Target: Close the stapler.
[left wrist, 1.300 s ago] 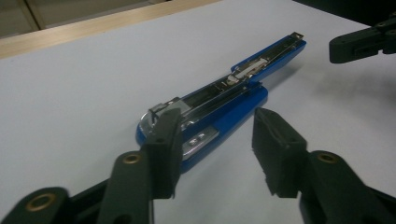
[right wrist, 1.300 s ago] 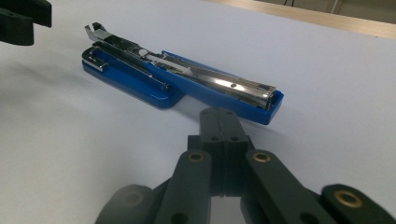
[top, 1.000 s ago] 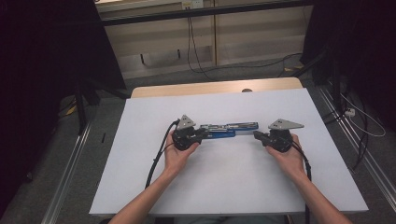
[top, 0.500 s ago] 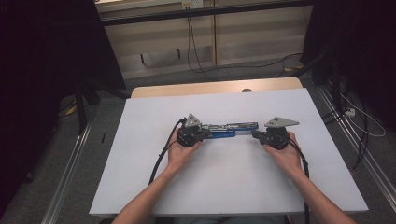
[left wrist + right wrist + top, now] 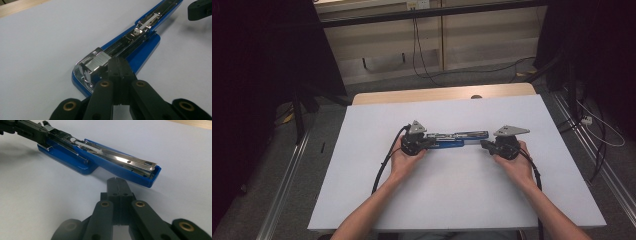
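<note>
- The stapler [image 5: 452, 140] is blue and lies folded fully open, flat on the white worktop [image 5: 452, 200], so its two halves form one long line running left to right.
- In the left gripper view, the stapler [image 5: 117, 52] shows a chrome magazine channel with a block of staples [image 5: 100, 61] sitting at its near end, and a small metal spring clip farther along the track.
- In the right gripper view, the stapler [image 5: 100, 157] shows its other half: a blue shell with a shiny metal rail inside, ending in a square blue tip.
- It lies about midway between the worktop's left and right edges, somewhat closer to the far edge than to the near one.
- The left gripper [image 5: 428, 142] is clenched with nothing between its jaws; its closed tips [image 5: 119, 65] rest right at the staple end of the magazine, touching or just beside the staples.
- The right gripper [image 5: 484, 144] is likewise clenched and holds nothing; its closed tips [image 5: 117, 182] sit just short of the stapler's right end, near but apart from the blue tip.
</note>
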Motion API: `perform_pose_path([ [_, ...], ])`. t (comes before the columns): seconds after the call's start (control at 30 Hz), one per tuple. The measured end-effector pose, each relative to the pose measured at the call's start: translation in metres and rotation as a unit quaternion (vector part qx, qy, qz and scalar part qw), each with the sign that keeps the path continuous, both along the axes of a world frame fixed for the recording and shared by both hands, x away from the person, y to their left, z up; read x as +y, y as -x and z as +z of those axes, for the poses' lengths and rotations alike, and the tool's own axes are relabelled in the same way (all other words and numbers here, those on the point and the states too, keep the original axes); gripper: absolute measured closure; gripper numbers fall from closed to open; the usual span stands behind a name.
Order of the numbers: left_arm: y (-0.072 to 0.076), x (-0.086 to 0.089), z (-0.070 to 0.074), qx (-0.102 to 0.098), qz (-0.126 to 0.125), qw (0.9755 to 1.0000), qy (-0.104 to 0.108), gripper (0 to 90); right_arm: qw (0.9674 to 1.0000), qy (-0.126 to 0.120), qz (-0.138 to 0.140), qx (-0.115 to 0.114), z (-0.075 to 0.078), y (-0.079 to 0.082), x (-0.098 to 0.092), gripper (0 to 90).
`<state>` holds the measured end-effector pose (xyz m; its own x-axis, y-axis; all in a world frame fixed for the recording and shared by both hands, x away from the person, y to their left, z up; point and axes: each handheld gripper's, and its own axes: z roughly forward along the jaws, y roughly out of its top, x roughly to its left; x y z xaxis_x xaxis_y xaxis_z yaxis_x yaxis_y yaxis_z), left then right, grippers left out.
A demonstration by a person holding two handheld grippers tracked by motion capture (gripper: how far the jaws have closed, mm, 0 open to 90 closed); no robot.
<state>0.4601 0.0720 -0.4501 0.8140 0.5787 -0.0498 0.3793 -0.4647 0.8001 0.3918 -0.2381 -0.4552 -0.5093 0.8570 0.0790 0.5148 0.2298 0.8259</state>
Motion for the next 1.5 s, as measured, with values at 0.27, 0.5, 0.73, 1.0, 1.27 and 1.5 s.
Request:
perform_pose_path([
  [0.27, 0.000, -0.002, -0.002, 0.001, -0.001, 1.0000, 0.007, 90.0, 0.9999, 0.009, -0.006, 0.005, 0.000, -0.001, -0.002, 90.0],
  [0.5, 0.002, -0.002, -0.001, 0.001, -0.004, 1.0000, 0.002, 90.0, 0.9998, 0.015, 0.000, 0.013, 0.003, -0.005, 0.001, 90.0],
  [0.73, 0.001, -0.002, -0.001, 0.000, -0.005, 1.0000, 0.004, 90.0, 0.9997, 0.017, 0.001, 0.015, -0.001, -0.011, 0.002, 90.0],
  [1.0, 0.003, -0.002, -0.003, -0.008, -0.006, 0.9999, 0.006, 90.0, 0.9993, 0.027, -0.007, 0.026, -0.005, -0.014, 0.000, 90.0],
  [1.27, 0.003, -0.002, -0.003, -0.008, -0.007, 0.9999, 0.005, 90.0, 0.9977, 0.056, -0.012, 0.036, -0.006, -0.017, 0.003, 90.0],
  [1.5, 0.004, -0.002, -0.003, -0.011, -0.003, 0.9999, 0.004, 90.0, 0.9977, 0.049, -0.015, 0.044, -0.006, -0.019, 0.002, 90.0],
])
